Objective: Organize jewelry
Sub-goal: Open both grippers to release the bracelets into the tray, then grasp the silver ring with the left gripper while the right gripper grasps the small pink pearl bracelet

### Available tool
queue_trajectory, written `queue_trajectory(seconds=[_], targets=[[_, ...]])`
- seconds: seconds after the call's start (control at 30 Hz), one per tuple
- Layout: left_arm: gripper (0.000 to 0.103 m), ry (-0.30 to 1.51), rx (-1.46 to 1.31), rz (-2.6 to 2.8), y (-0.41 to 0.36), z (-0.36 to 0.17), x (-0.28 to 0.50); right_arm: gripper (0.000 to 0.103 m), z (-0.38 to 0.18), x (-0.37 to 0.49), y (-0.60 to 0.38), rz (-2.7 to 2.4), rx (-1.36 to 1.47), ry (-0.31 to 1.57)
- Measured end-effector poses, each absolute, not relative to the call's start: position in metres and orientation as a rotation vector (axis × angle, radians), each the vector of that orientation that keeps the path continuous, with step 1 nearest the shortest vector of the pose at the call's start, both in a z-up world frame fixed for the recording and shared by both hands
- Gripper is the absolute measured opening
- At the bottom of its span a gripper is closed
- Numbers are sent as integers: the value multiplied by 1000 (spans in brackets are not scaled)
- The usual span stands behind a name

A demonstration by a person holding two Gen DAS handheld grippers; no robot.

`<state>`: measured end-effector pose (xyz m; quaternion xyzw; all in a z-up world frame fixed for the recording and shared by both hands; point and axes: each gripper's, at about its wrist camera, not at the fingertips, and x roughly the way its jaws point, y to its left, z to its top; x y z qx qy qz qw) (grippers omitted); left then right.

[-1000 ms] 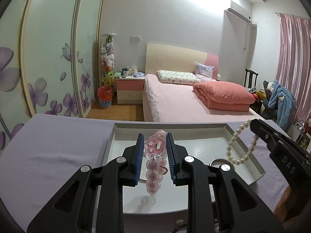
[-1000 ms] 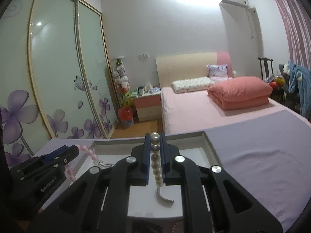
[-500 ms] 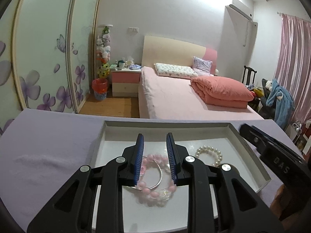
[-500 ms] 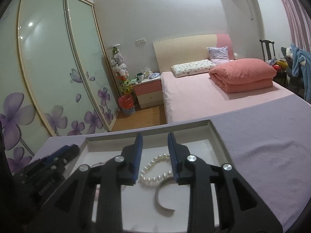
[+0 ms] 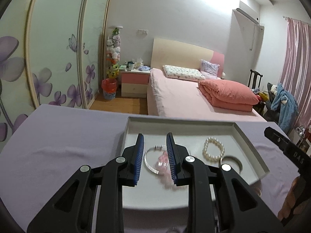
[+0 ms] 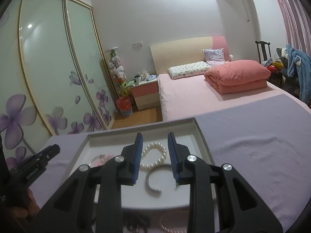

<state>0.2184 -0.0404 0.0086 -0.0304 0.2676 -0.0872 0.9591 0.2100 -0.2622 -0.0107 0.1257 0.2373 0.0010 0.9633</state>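
Pearl bracelet (image 6: pixel 154 156) lay in the white tray (image 6: pixel 202 141) at our right gripper's (image 6: pixel 154 158) twelve o'clock, between its parted, empty fingers; our left gripper (image 5: pixel 154 158), likewise released, hung over the pink bracelet (image 5: pixel 164 160) and silver bangle (image 5: pixel 150 162).

The pearl bracelet (image 5: pixel 213 149) gleams glossy beside a polished metal bangle (image 5: pixel 150 161), both on the smooth, matt white tray (image 5: pixel 250 149). Under it lies soft, matt lilac cloth (image 5: pixel 64 136); the gripper fingers (image 5: pixel 139 155) look like matt black plastic with ribbed blue pads.
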Motion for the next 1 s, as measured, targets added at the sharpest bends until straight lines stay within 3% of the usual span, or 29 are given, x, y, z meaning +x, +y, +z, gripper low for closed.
queue_trajectory(seconds=[0.13,0.7,0.8,0.87,1.0], targets=[[35,573,-36,-177,-32,1,197,28,-24,193,-271,1,229,568],[51,734,90,-247,-28,-42,146,28,-96,184,-279,-55,112,899],[52,748,111,-267,-34,-46,142,22,-96,184,-277,-70,71,894],[52,760,124,-282,-38,-49,140,9,-97,183,-279,-72,71,898],[52,792,157,-317,-52,-58,139,7,-97,178,-283,-70,79,894]])
